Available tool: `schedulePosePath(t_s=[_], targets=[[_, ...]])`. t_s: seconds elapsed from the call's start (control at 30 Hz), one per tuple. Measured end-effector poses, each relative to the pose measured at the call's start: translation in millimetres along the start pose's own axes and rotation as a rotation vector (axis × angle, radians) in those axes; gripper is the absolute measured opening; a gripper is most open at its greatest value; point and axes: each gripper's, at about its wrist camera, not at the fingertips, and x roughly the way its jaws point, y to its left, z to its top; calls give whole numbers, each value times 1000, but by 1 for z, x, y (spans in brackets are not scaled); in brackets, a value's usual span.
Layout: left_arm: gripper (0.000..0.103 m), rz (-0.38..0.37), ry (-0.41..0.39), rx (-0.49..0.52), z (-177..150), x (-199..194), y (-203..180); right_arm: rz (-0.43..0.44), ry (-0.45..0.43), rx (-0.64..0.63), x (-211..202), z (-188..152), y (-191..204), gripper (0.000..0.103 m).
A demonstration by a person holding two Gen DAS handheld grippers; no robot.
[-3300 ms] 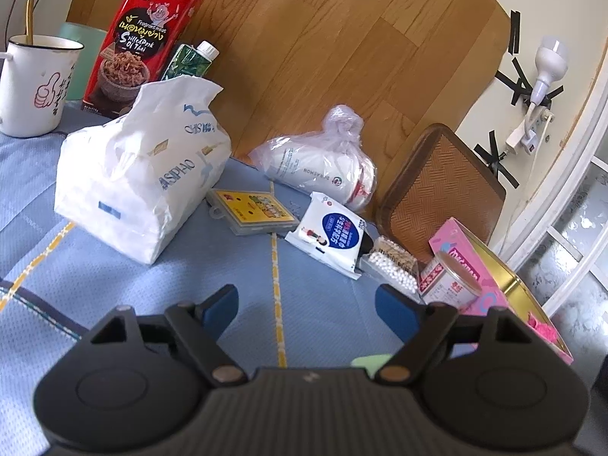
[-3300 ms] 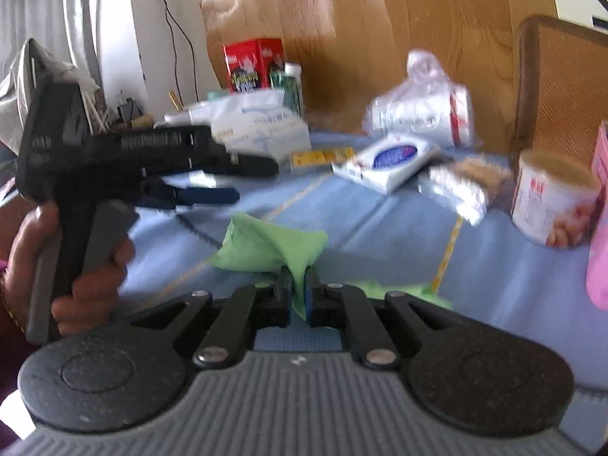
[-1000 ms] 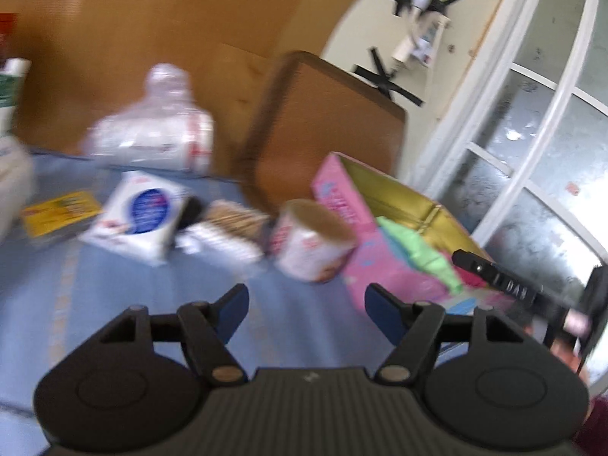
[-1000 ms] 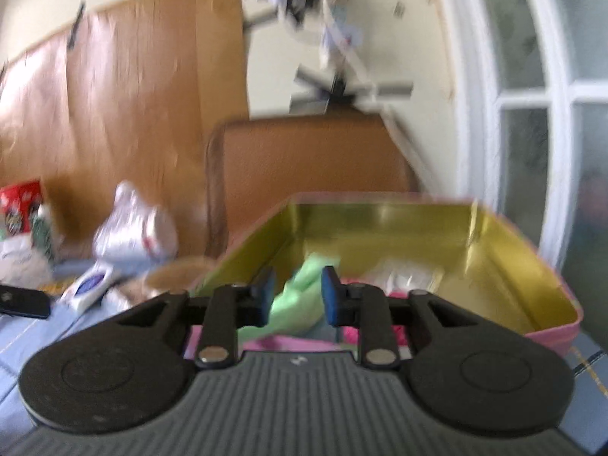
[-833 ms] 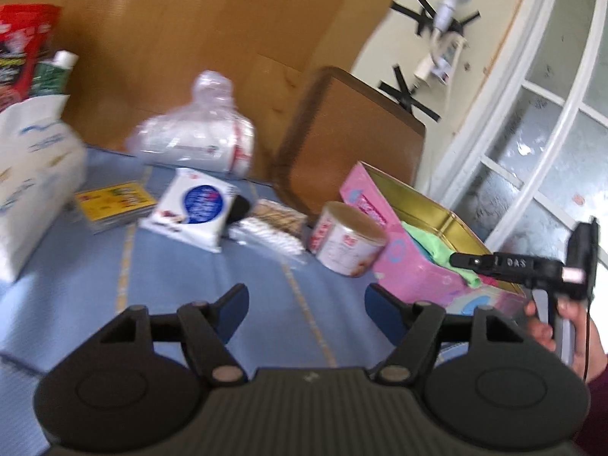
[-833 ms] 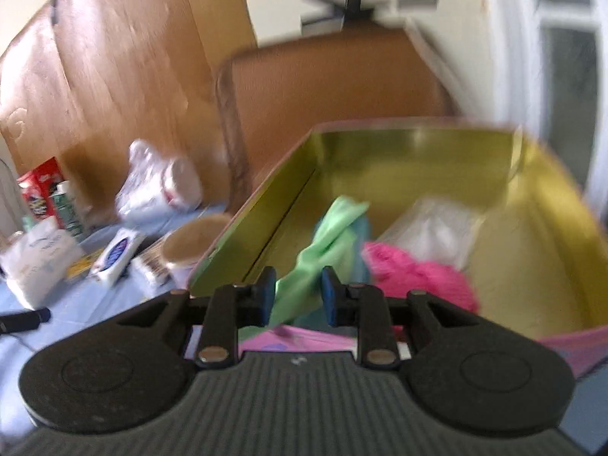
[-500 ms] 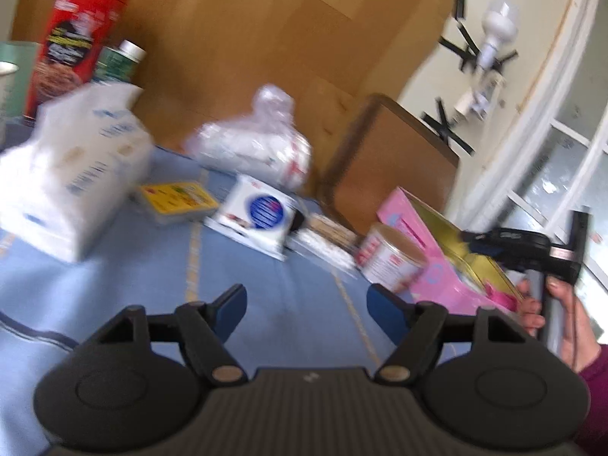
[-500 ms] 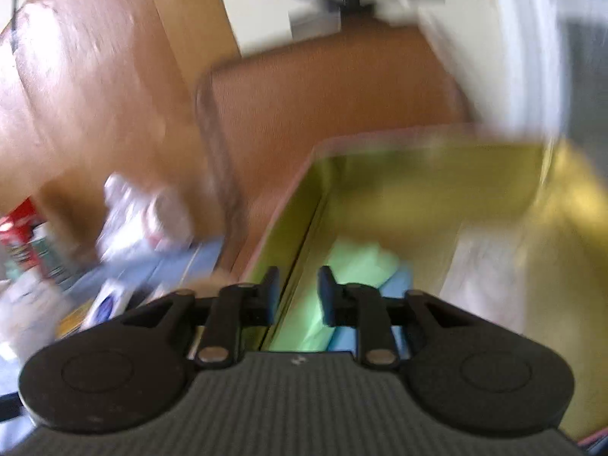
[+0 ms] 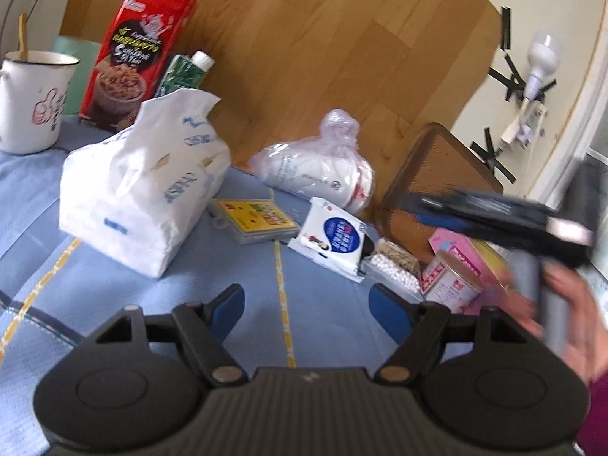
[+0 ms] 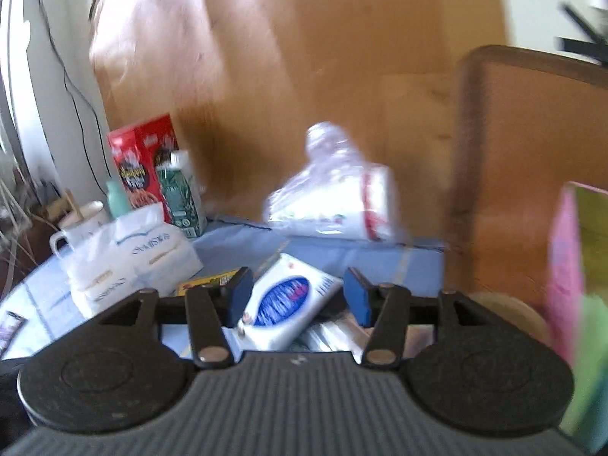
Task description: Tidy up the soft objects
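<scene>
The left gripper (image 9: 306, 306), its blue-padded jaws standing apart with nothing between them, is hovering over a blue woven tablecloth (image 9: 323, 319) crossed by yellow stitched lines. The right gripper (image 10: 297, 296) is spreading its jaws, and they are grasping nothing; the white wet-wipe packet with a blue oval label (image 10: 288, 300) is only lying on the cloth beyond them, its long axis running from near left to far right.

A green cloth (image 10: 587, 361), soft and blurred, is showing at the right edge of the right wrist view, just at the pink tin box (image 10: 562, 273) with its shiny gold inside; whether the cloth is lying fully inside cannot be told.

Farther left, a crinkled white tissue pack (image 9: 144, 190) is standing beside a flat yellow case (image 9: 256, 216). A knotted clear plastic bag of white rolls (image 9: 323, 171) is leaning against a wood-grain board (image 9: 304, 49). A red snack box (image 9: 138, 53), a green carton (image 9: 182, 76) and a white enamel mug (image 9: 30, 98) are lining the far left. A paper-lidded cup (image 9: 452, 281) is sitting near the tin.
</scene>
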Motion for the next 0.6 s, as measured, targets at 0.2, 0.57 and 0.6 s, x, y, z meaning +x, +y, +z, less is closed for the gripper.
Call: schedulePosePath(t_s=[0.2, 0.57, 0.6], targets=[[75, -24, 0, -8, 1, 0, 2, -54, 157, -8, 92, 23, -3, 57], [78, -39, -22, -23, 3, -2, 4, 74, 333, 11, 100, -1, -21, 61], [78, -37, -29, -26, 3, -4, 4, 98, 334, -4, 89, -7, -17, 61]])
